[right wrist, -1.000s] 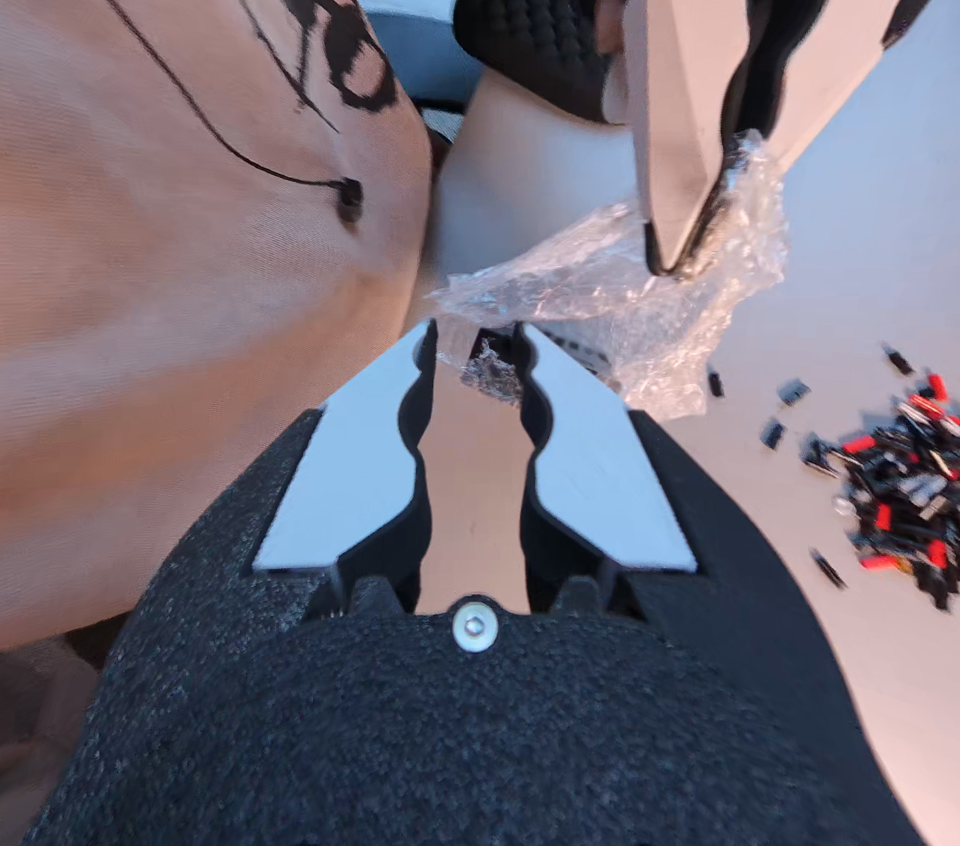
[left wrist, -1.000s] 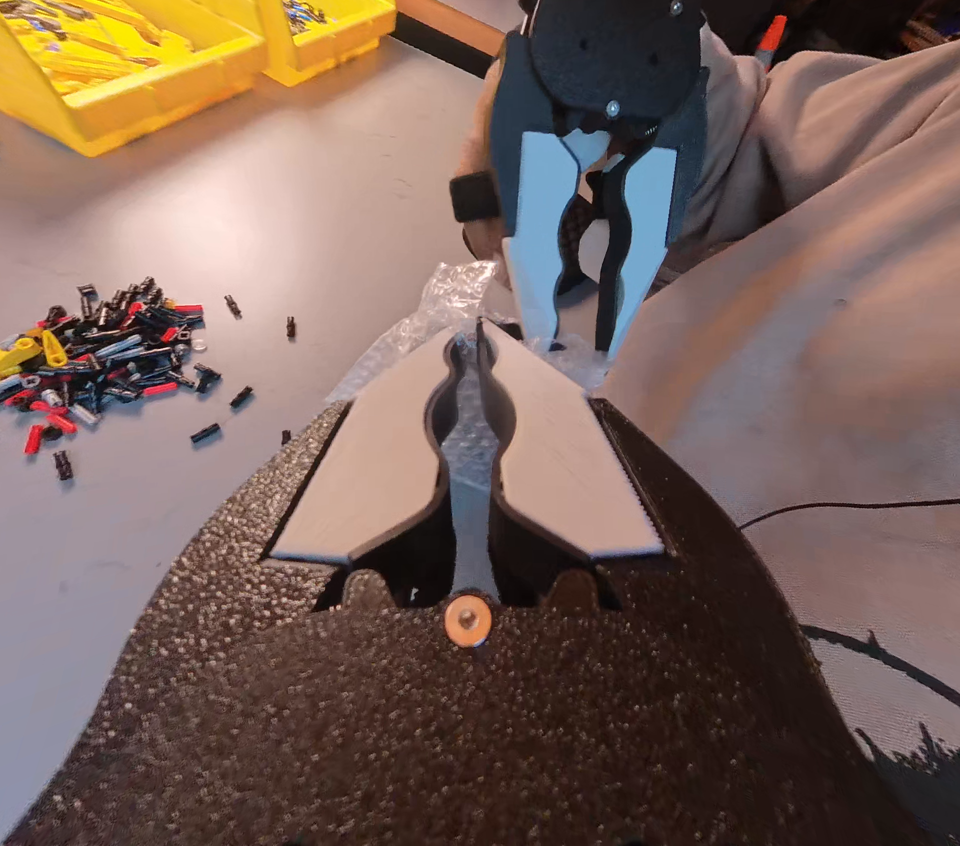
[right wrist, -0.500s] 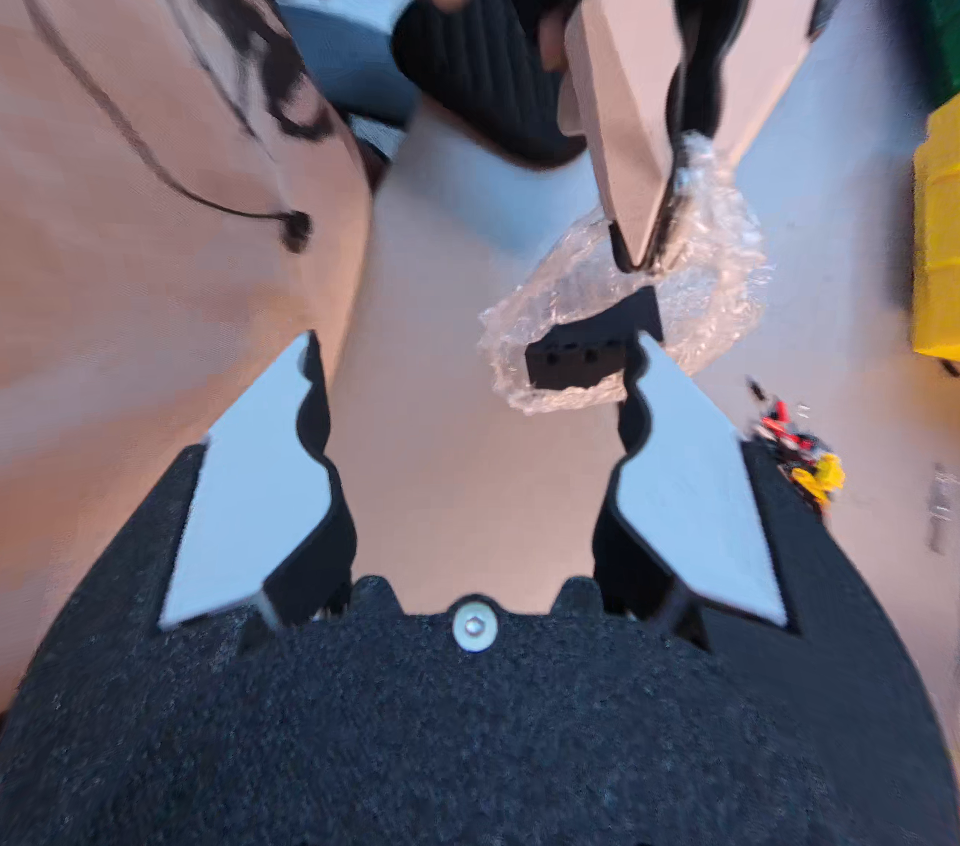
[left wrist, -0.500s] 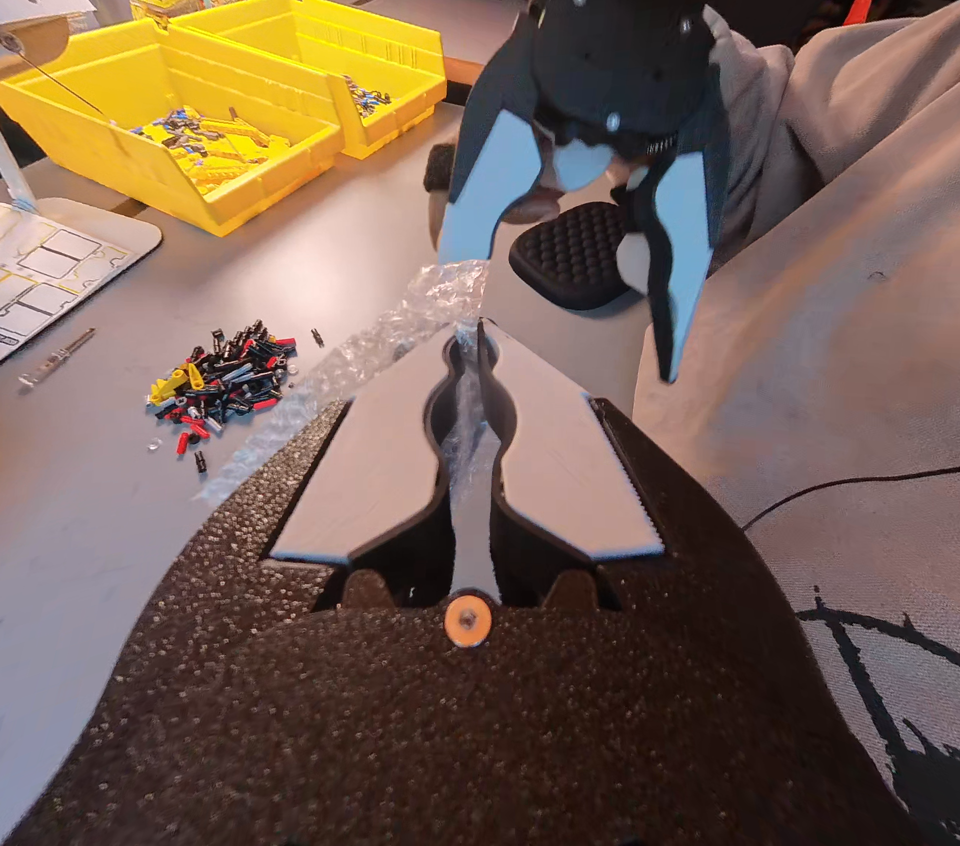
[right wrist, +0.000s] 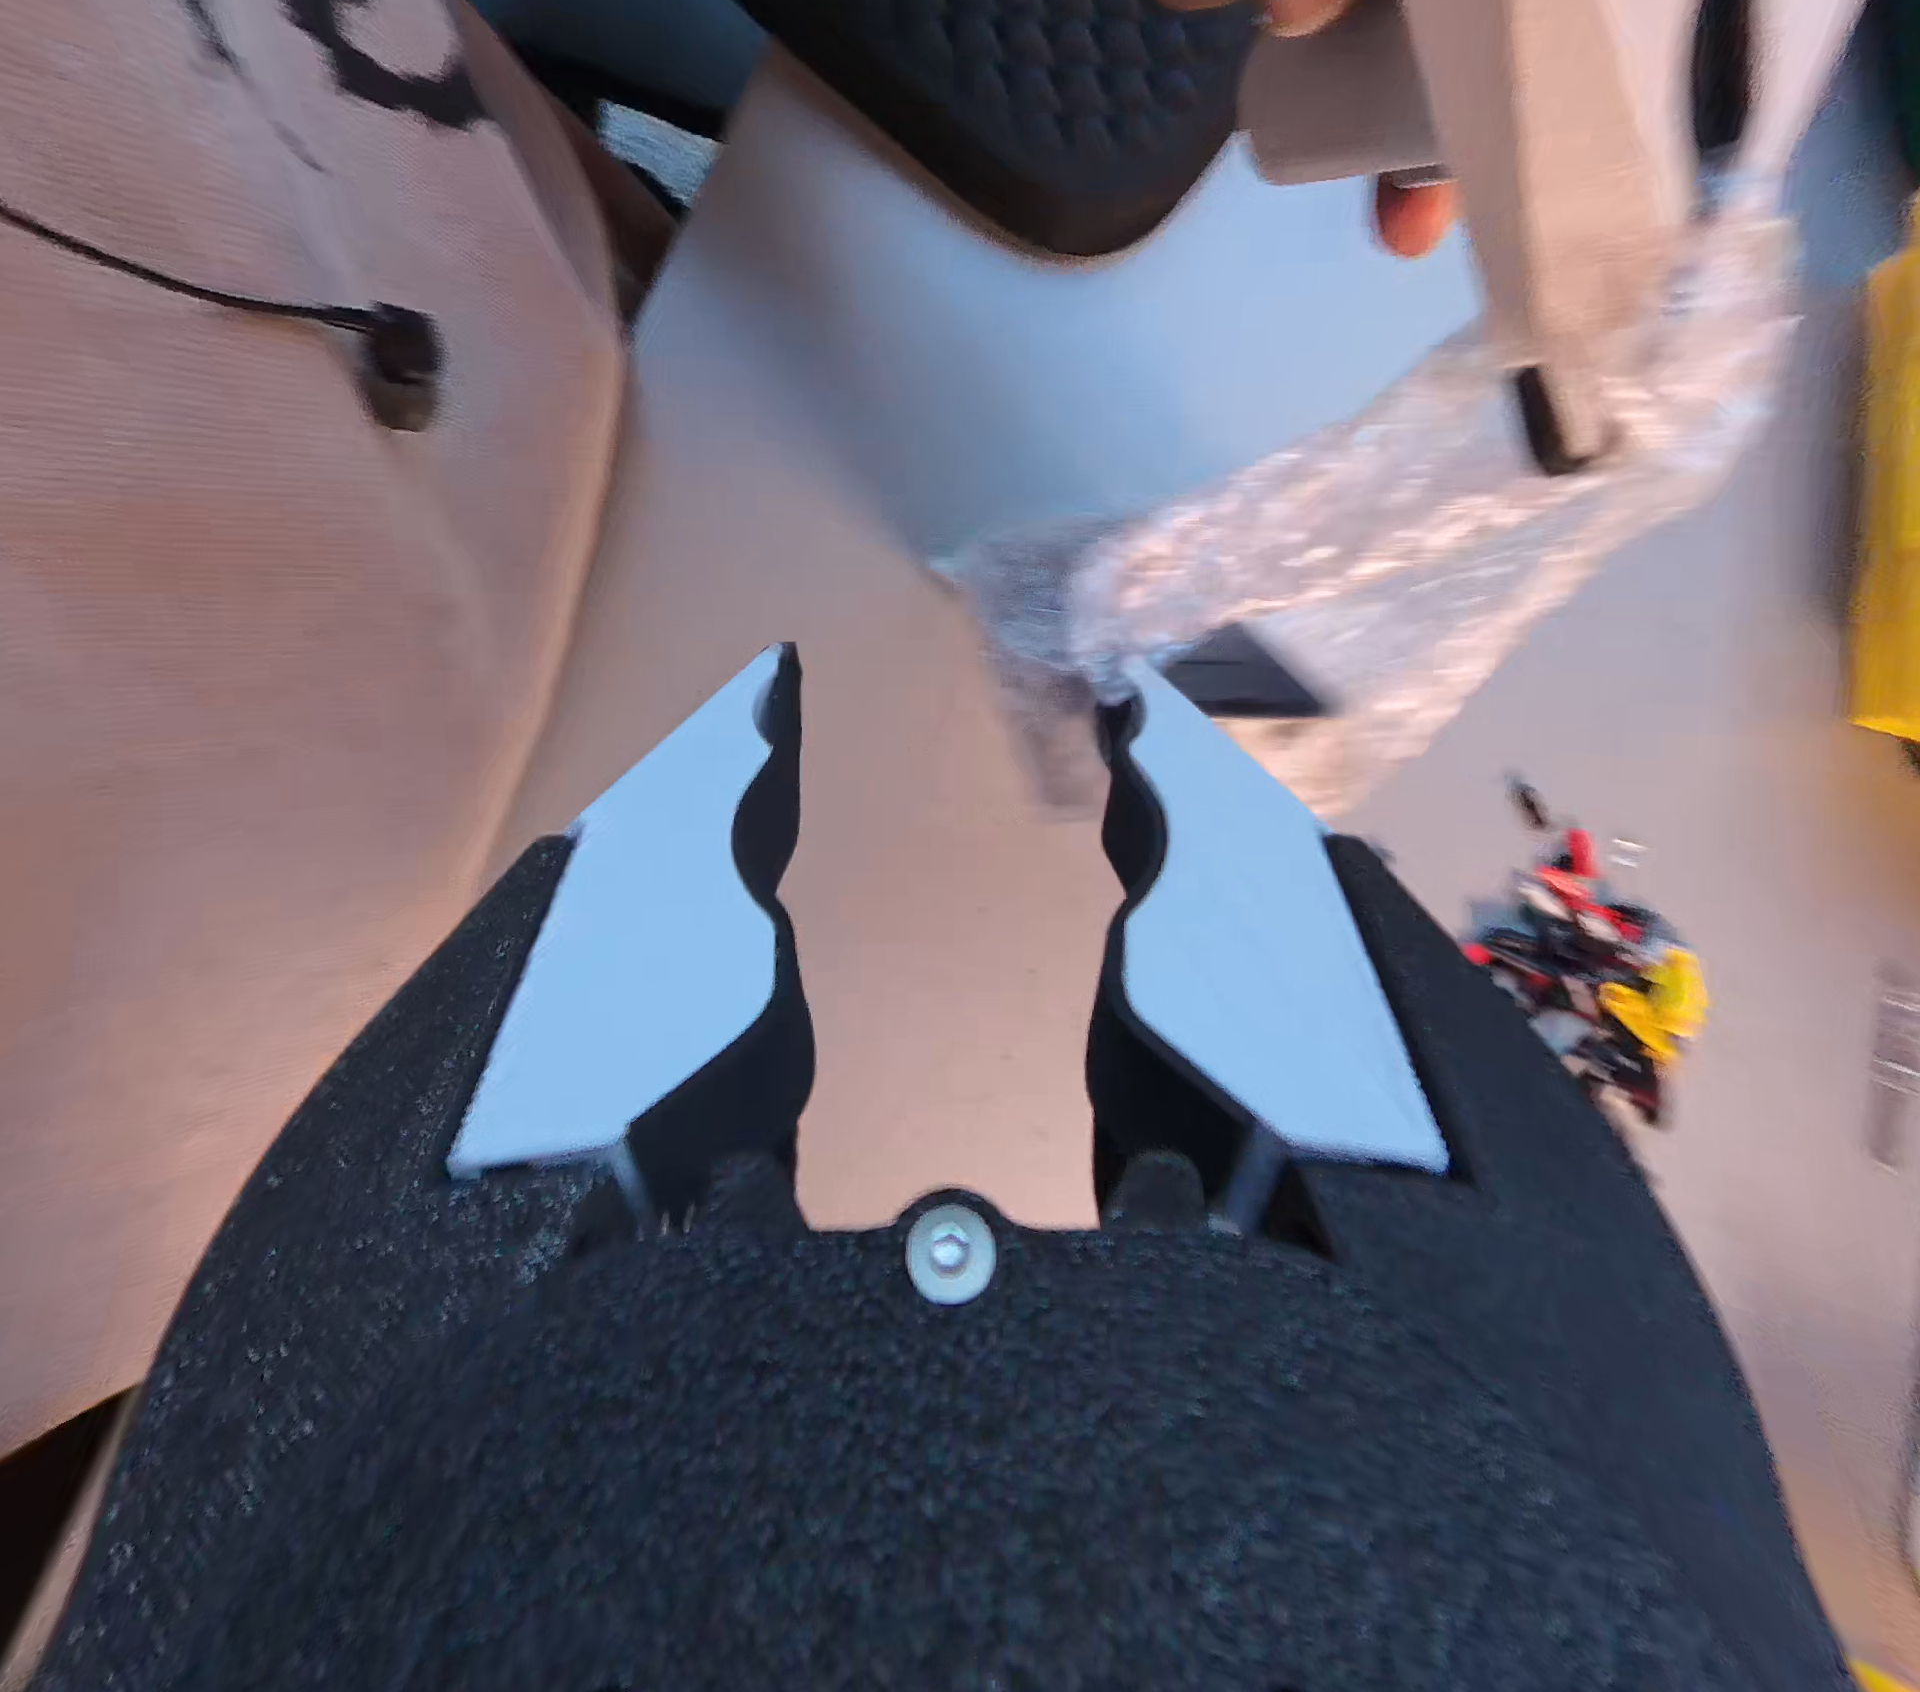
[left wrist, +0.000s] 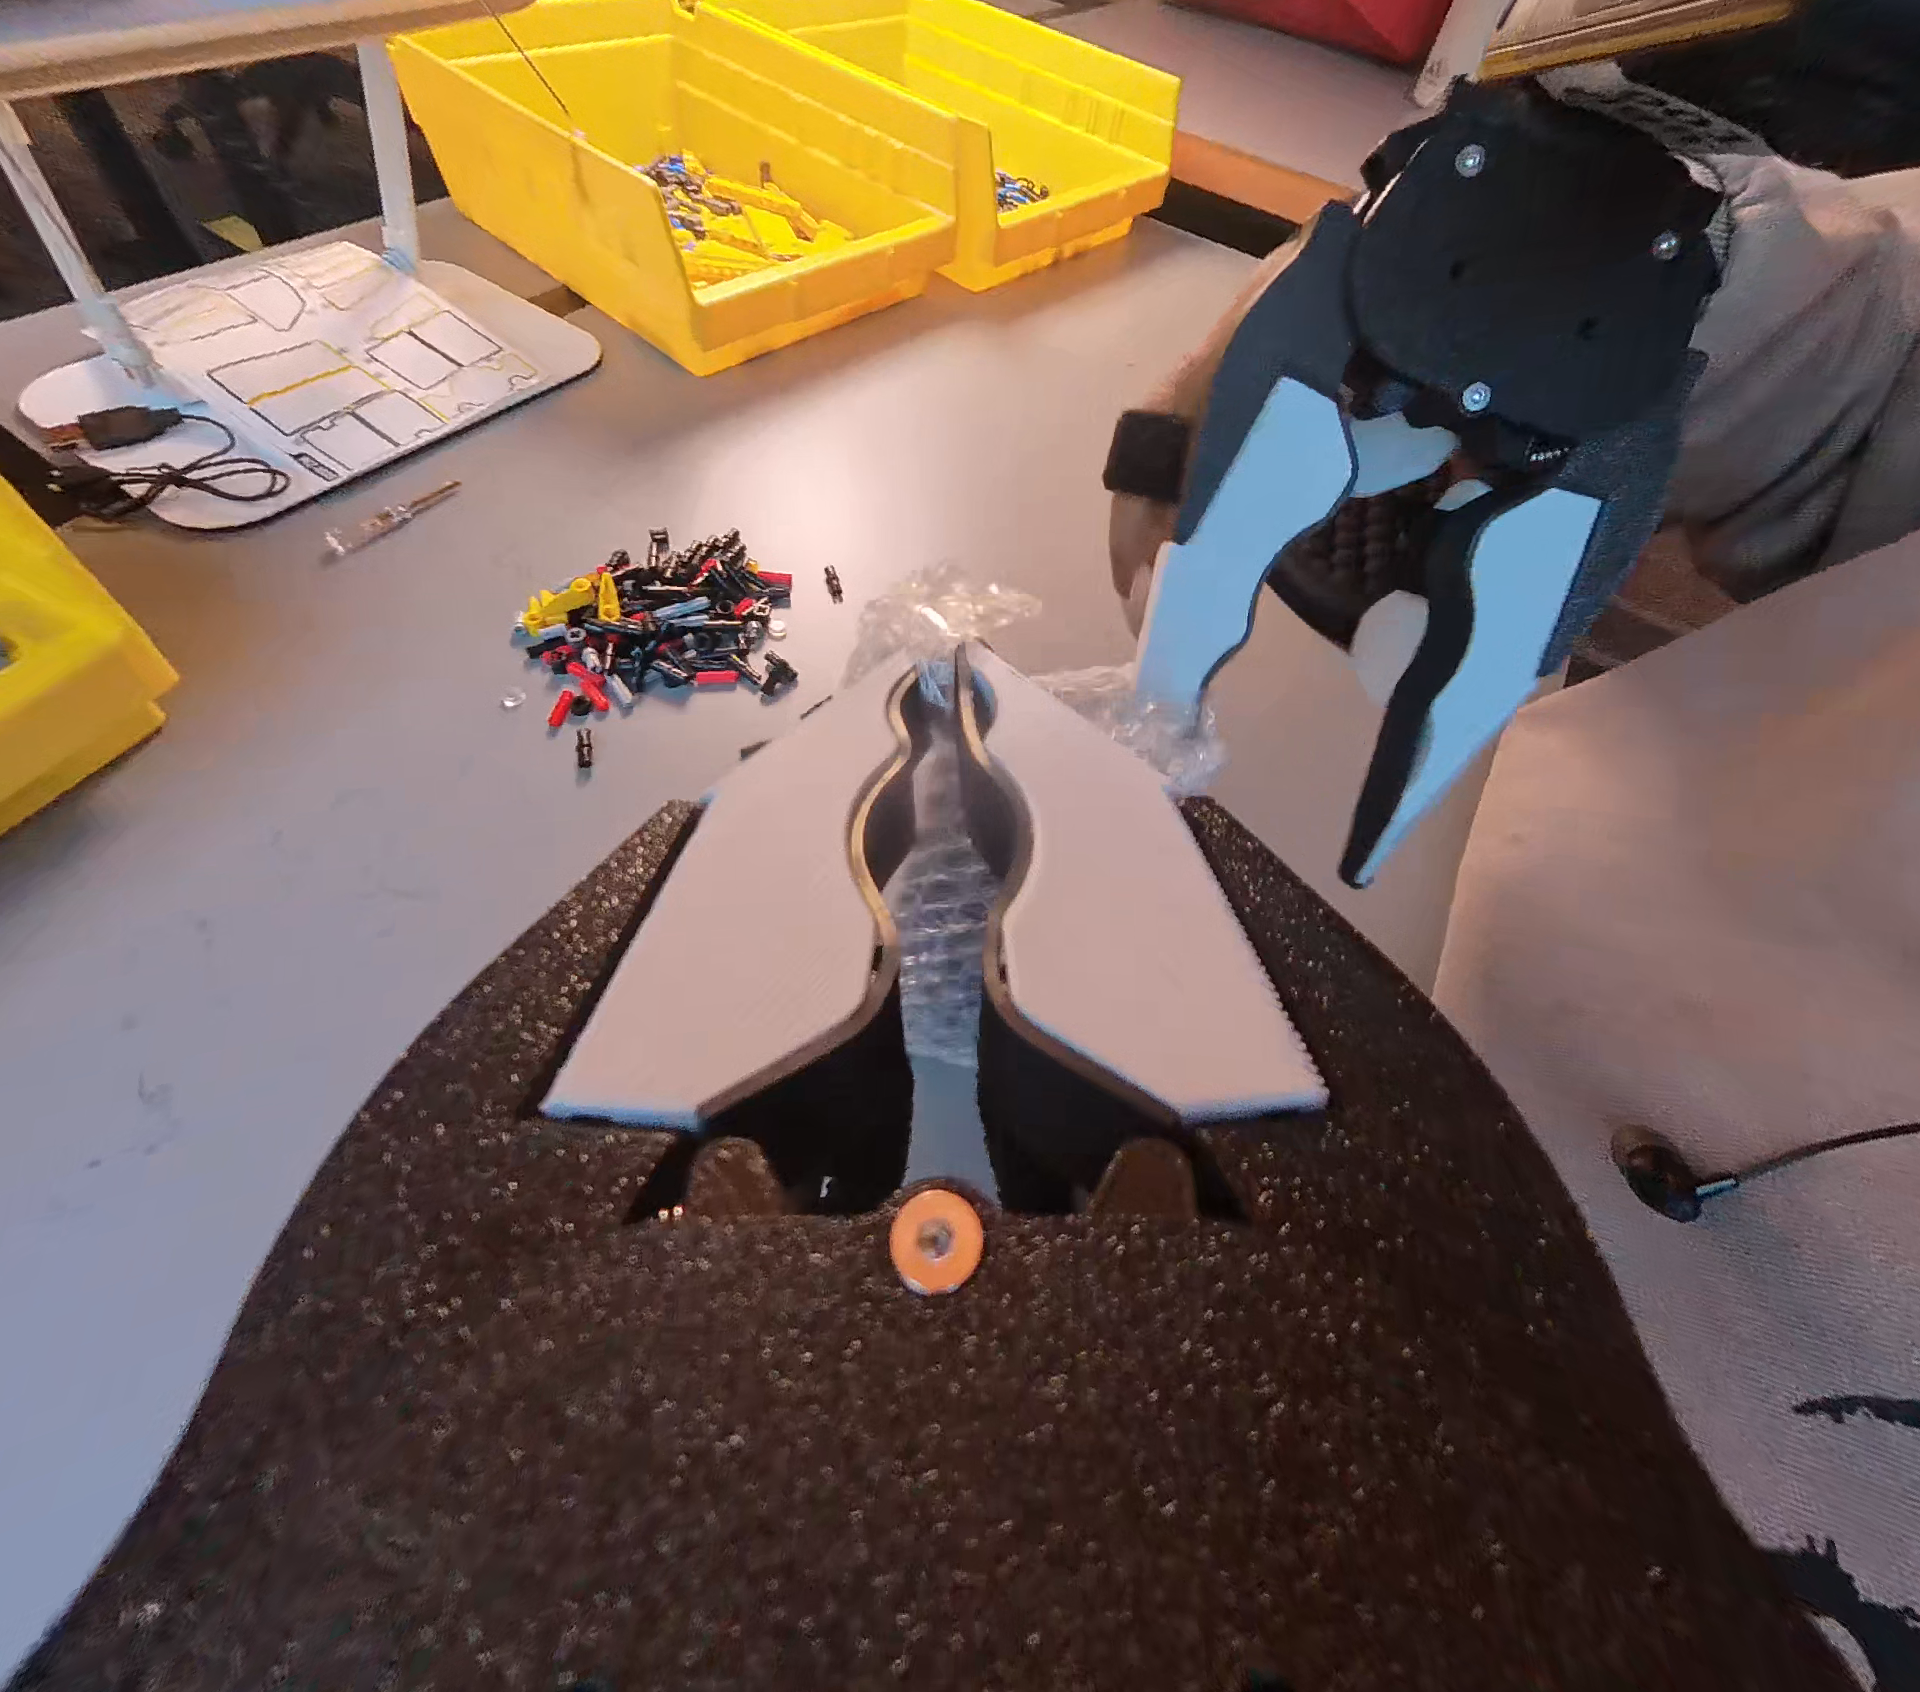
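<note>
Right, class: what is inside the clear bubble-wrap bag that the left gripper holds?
The right wrist view shows a flat black part at the bubble-wrap bag mouth, held by the left gripper. Blur and wrap hide anything deeper.

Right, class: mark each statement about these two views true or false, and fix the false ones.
1. The left hand-held gripper is shut on the bubble wrap. True.
2. The right hand-held gripper is shut. False: its jaws stand open, holding nothing.
3. A pile of small parts lies on the table. True.
4. The bins are red. False: they are yellow.
5. The nearer bin is empty. False: it holds parts.
</note>
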